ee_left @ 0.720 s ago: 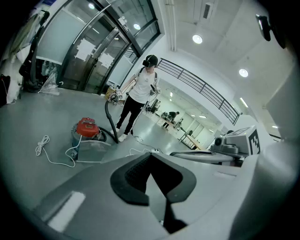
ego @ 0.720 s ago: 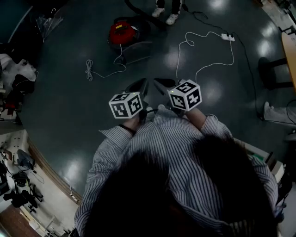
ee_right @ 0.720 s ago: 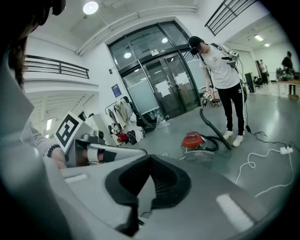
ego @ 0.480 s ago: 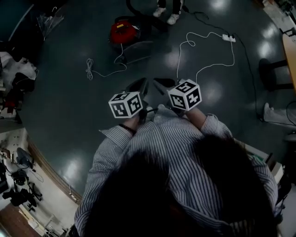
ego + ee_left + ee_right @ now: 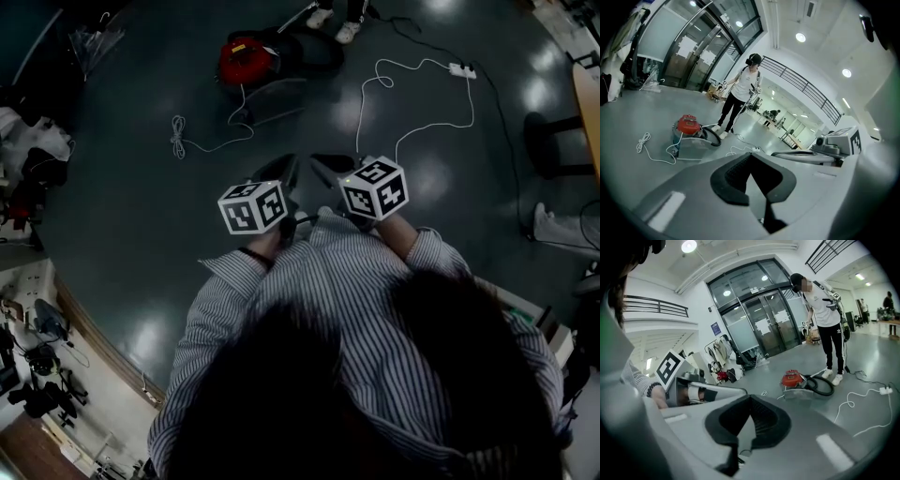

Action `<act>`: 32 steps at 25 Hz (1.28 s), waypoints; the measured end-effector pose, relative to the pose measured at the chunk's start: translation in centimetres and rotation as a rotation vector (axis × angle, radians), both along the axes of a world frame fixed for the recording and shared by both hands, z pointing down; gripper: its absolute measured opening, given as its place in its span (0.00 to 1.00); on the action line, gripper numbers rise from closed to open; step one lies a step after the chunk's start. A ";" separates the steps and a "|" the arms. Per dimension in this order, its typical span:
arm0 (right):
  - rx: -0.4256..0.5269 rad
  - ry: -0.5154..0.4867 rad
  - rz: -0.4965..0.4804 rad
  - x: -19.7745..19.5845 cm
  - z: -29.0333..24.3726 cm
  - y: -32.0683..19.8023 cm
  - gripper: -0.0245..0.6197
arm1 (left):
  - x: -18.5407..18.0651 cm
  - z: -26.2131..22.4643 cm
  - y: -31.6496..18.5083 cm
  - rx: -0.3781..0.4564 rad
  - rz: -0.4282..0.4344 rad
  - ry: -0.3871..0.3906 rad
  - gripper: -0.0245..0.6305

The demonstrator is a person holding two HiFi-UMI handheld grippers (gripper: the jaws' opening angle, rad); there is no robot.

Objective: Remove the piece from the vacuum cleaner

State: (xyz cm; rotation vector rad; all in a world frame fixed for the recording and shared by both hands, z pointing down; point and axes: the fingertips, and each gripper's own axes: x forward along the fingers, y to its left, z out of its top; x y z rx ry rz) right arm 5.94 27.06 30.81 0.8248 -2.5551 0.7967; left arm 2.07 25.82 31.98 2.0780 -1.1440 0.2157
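Observation:
The vacuum cleaner (image 5: 246,58) is a red-topped canister on the dark floor, far ahead of both grippers, with a black hose (image 5: 311,52) curling off to its right. It also shows in the left gripper view (image 5: 689,126) and the right gripper view (image 5: 793,378). My left gripper (image 5: 277,172) and right gripper (image 5: 332,167) are held side by side close to my chest, well short of the vacuum. Both are shut with nothing between the pads, as seen on the left gripper (image 5: 751,155) and the right gripper (image 5: 750,397).
A person (image 5: 740,96) stands just behind the vacuum, with shoes (image 5: 333,21) at the hose. A white cord (image 5: 202,142) trails from the canister, and another runs to a power strip (image 5: 461,70). Bags and gear (image 5: 33,159) lie at the left, chairs (image 5: 553,150) at the right.
The vacuum sits slightly higher in the head view, as the camera tilted a little. Both grippers stay shut and in almost the same place.

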 end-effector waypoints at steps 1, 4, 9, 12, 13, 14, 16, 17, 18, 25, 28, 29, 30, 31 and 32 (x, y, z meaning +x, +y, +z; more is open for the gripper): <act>0.002 0.006 -0.003 0.1 0.1 -0.1 0.04 | 0.1 0.0 -0.1 -0.002 -0.001 0.001 0.05; 0.001 0.012 -0.018 0.0 0.1 -0.5 0.04 | 0.1 0.1 -0.5 -0.013 -0.010 0.005 0.05; -0.026 -0.031 -0.023 0.2 0.4 -1.4 0.04 | 0.0 0.7 -1.1 -0.029 -0.040 0.019 0.05; -0.039 -0.041 -0.017 0.7 0.7 -2.3 0.04 | 0.0 0.8 -1.7 -0.028 -0.067 0.031 0.05; -0.042 -0.041 -0.017 0.9 0.8 -2.5 0.04 | 0.0 0.9 -1.7 -0.031 -0.075 0.034 0.05; -0.047 -0.040 -0.018 1.1 1.0 -2.5 0.04 | 0.1 1.2 -1.6 -0.038 -0.079 0.037 0.05; -0.059 -0.037 -0.020 1.6 1.4 -2.5 0.04 | 0.5 2.0 -1.4 -0.063 -0.081 0.040 0.05; -0.066 -0.036 -0.019 1.8 1.6 -2.6 0.04 | 0.8 2.4 -1.3 -0.077 -0.081 0.042 0.05; -0.073 -0.036 -0.017 2.1 1.9 -2.7 0.04 | 1.1 2.8 -1.3 -0.088 -0.080 0.044 0.05; -0.122 -0.029 0.021 3.3 4.2 -5.4 0.04 | 1.2 4.7 -3.7 -0.131 -0.081 0.075 0.05; -0.136 -0.017 0.028 2.8 4.9 -7.6 0.04 | 0.8 5.7 -6.2 -0.154 -0.073 0.077 0.05; -0.138 -0.013 0.024 2.5 5.1 -8.5 0.04 | 0.7 6.0 -7.3 -0.160 -0.069 0.078 0.05; -0.137 -0.007 0.021 2.2 5.3 -9.4 0.04 | 0.6 6.2 -8.4 -0.165 -0.060 0.077 0.05; -0.137 0.000 0.021 2.0 5.5 -10.4 0.04 | 0.5 6.5 -9.5 -0.170 -0.045 0.073 0.05; -0.139 0.006 0.026 1.8 5.7 -11.4 0.04 | 0.4 6.9 -10.6 -0.175 -0.025 0.069 0.05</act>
